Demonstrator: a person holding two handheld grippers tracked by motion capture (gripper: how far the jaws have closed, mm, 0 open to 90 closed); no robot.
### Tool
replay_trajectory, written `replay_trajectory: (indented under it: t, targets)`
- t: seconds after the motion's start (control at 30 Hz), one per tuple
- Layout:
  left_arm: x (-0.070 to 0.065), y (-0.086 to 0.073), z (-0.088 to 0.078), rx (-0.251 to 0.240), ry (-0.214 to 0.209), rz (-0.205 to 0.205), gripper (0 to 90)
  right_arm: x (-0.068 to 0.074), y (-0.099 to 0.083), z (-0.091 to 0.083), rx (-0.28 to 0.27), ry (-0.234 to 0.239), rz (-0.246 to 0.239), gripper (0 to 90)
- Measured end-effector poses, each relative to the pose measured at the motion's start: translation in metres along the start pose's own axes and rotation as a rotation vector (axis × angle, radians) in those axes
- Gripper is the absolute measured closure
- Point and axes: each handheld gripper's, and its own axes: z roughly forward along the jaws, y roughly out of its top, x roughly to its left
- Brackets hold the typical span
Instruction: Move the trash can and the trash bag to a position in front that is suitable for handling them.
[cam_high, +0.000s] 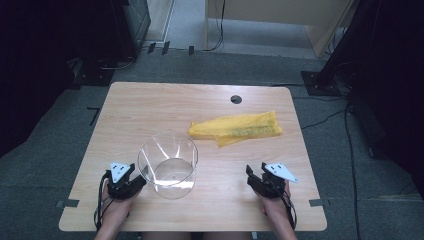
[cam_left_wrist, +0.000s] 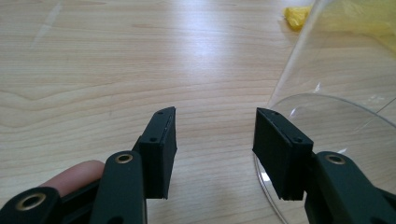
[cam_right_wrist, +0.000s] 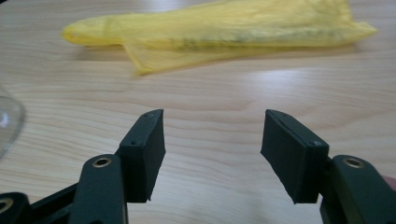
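Observation:
A clear round container (cam_high: 168, 165) stands on the wooden table (cam_high: 150, 105), tipped a little toward me. A crumpled yellow plastic bag (cam_high: 235, 128) lies flat behind it to the right. My left gripper (cam_high: 137, 182) sits at the container's left side, jaws open with bare wood between them. In the left gripper view (cam_left_wrist: 215, 135) the right-hand pad (cam_left_wrist: 280, 154) stands at the container (cam_left_wrist: 336, 116) wall; whether it touches I cannot tell. My right gripper (cam_high: 251, 176) hovers open near the front right. The right gripper view (cam_right_wrist: 212, 135) faces the bag (cam_right_wrist: 219, 28), well short of it.
A round dark cable hole (cam_high: 236, 99) sits near the table's far edge. Cables run over the grey floor around the table, and a pale cabinet (cam_high: 280, 15) stands beyond. The container's rim (cam_right_wrist: 9, 121) shows at the left in the right gripper view.

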Motion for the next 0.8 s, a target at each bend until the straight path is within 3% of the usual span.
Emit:
replay_trajectory:
  t: [0.37,0.8]
  targets:
    - [-0.009,0.000,0.001,0.012,-0.006,-0.002,49.5,0.043,0.009,0.020,0.000,0.063,-0.008,39.7]
    - [-0.041,-0.003,0.005,0.025,-0.062,0.046,49.0,0.076,0.007,0.022,0.009,0.127,-0.073,38.8]
